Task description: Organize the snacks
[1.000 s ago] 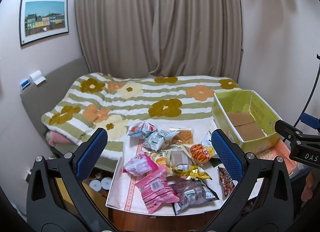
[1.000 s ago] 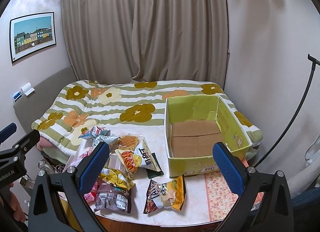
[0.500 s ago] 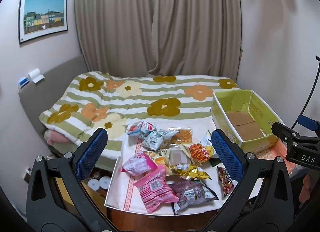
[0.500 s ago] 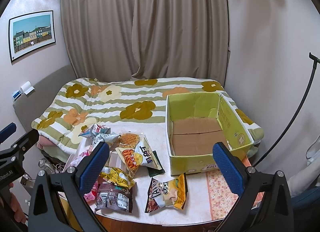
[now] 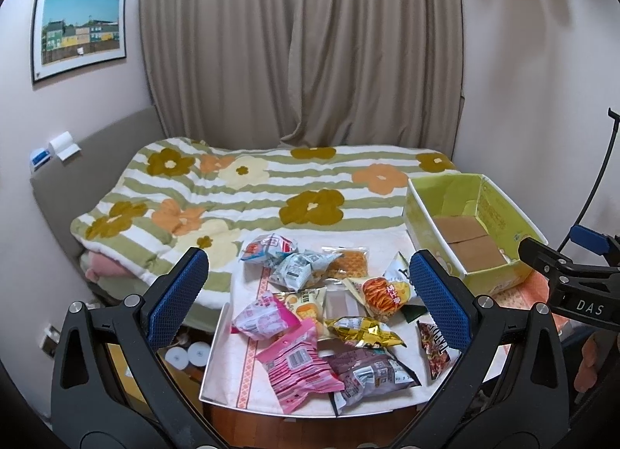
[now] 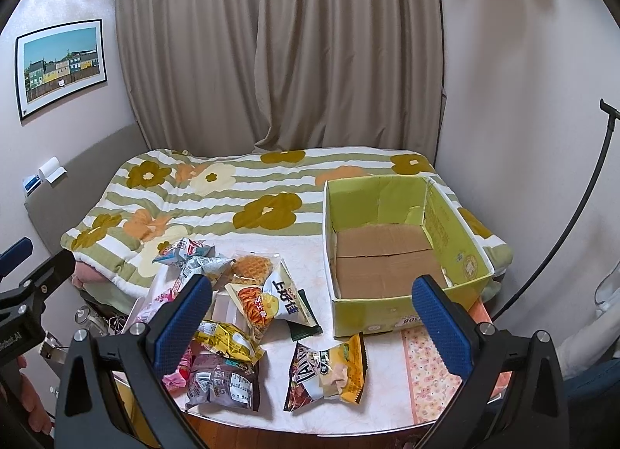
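Several snack packets lie in a heap on a small white-clothed table (image 5: 248, 375): a pink packet (image 5: 296, 369), a purple one (image 5: 372, 375), a gold one (image 5: 362, 330), an orange chips bag (image 5: 383, 294). An open green cardboard box (image 6: 391, 255) stands empty at the table's right. A yellow and dark packet (image 6: 329, 369) lies in front of the box. My left gripper (image 5: 308, 290) is open and empty above the heap. My right gripper (image 6: 312, 319) is open and empty above the table, between heap and box.
A bed with a flowered striped cover (image 6: 232, 197) lies right behind the table. Curtains (image 6: 290, 53) hang behind the bed. A black stand pole (image 6: 573, 216) leans at the right wall. Wooden floor shows below the table's near edge.
Both grippers have drifted slightly; the table and box sit a little lower and nearer in view. Nothing was taken hold of or moved.
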`<state>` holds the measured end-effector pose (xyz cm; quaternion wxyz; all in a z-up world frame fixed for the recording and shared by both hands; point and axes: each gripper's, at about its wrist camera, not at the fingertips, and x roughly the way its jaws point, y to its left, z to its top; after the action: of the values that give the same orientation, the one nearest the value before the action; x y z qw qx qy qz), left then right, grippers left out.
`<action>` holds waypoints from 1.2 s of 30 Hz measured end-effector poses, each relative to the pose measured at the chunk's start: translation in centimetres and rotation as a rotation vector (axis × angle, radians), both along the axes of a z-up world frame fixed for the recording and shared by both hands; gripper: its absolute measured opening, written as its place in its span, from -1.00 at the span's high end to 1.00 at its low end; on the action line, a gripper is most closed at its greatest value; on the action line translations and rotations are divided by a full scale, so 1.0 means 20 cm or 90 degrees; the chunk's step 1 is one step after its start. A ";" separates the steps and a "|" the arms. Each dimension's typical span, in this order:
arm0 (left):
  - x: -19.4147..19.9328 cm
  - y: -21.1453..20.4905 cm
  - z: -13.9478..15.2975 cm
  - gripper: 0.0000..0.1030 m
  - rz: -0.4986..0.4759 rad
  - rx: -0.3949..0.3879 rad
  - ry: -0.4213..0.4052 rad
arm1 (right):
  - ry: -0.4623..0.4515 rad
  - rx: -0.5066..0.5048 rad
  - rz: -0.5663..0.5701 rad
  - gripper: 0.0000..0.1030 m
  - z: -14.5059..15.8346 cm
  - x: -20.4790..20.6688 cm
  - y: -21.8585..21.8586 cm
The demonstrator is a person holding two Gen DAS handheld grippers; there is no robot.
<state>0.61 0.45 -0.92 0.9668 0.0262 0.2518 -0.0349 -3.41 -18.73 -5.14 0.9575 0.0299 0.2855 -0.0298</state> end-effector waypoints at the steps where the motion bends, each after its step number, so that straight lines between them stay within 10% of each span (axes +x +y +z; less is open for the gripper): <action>1: 0.00 0.00 0.00 -0.99 0.000 0.000 0.000 | 0.000 0.001 0.000 -0.99 0.00 -0.01 0.01; 27: 0.02 0.02 0.01 -0.99 -0.006 -0.017 0.006 | 0.001 0.006 0.001 -0.99 0.02 0.01 -0.01; 36: 0.10 0.05 -0.13 -0.99 -0.036 -0.054 0.108 | 0.068 0.048 -0.012 -0.99 -0.02 0.06 -0.11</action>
<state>2.55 1.38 -3.59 0.9408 -0.0104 0.3305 -0.0749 -2.29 -20.85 -5.62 0.9388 0.0667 0.3367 -0.0297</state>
